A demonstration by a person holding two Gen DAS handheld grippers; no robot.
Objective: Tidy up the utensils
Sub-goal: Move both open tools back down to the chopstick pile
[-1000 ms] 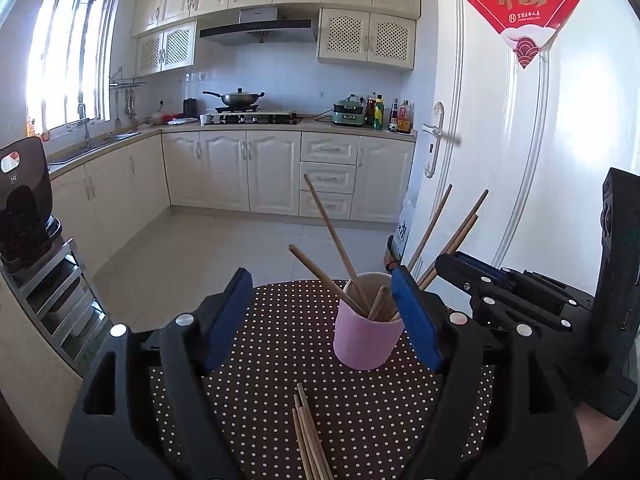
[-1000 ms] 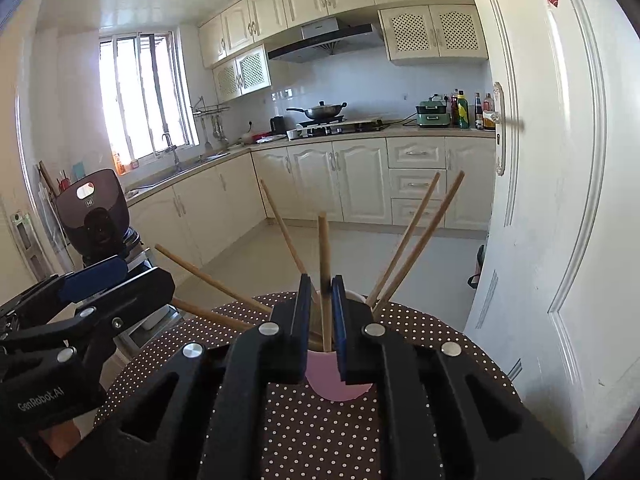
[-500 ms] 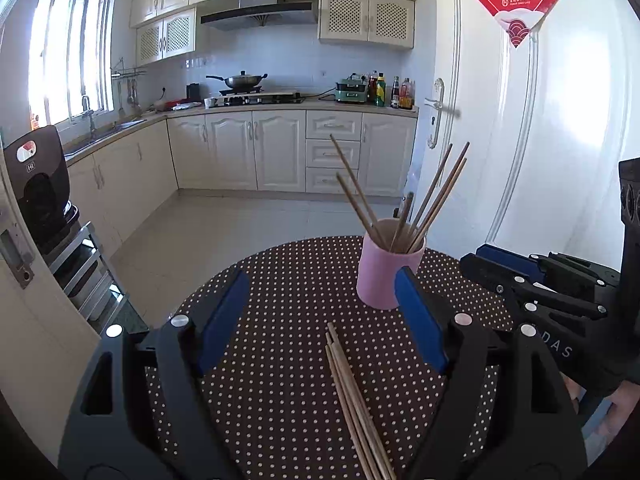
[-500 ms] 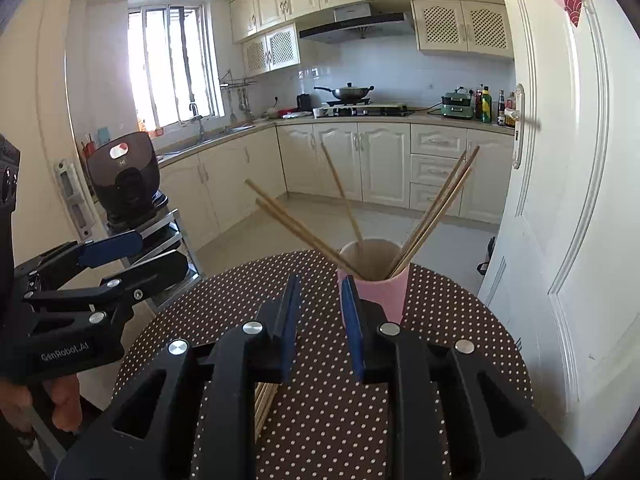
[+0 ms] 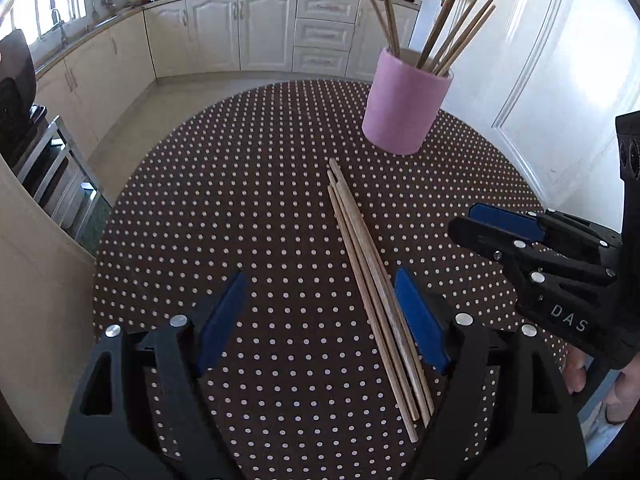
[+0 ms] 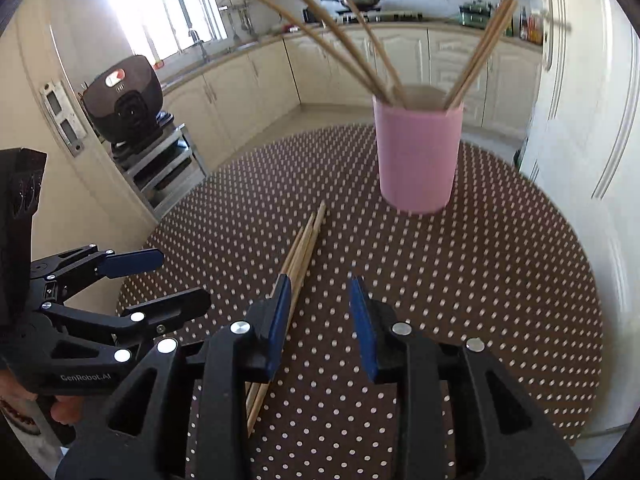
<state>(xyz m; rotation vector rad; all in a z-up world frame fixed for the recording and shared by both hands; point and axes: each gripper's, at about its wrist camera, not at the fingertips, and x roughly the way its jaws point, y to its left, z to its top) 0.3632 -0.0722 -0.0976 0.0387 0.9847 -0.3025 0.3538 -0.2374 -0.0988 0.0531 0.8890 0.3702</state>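
My left claw [image 5: 320,316] hangs over the dotted worktop [image 5: 240,200] with its blue pads [image 5: 222,316] wide apart and nothing pressed between them. The loose chopsticks [image 5: 372,280] lie bundled on the worktop, running from near the cup toward me; their near ends pass just inside my left claw's right-hand pad, though I cannot tell whether it touches them. Farther back and to the right stands the pink cup [image 5: 404,100], upright, with more chopsticks [image 5: 452,32] fanned out of it. My right claw [image 6: 318,320] is opening, its jaws a small way apart with only bare worktop between them; the loose bundle lies just outside its left pad [image 6: 278,320], partly hidden by it.
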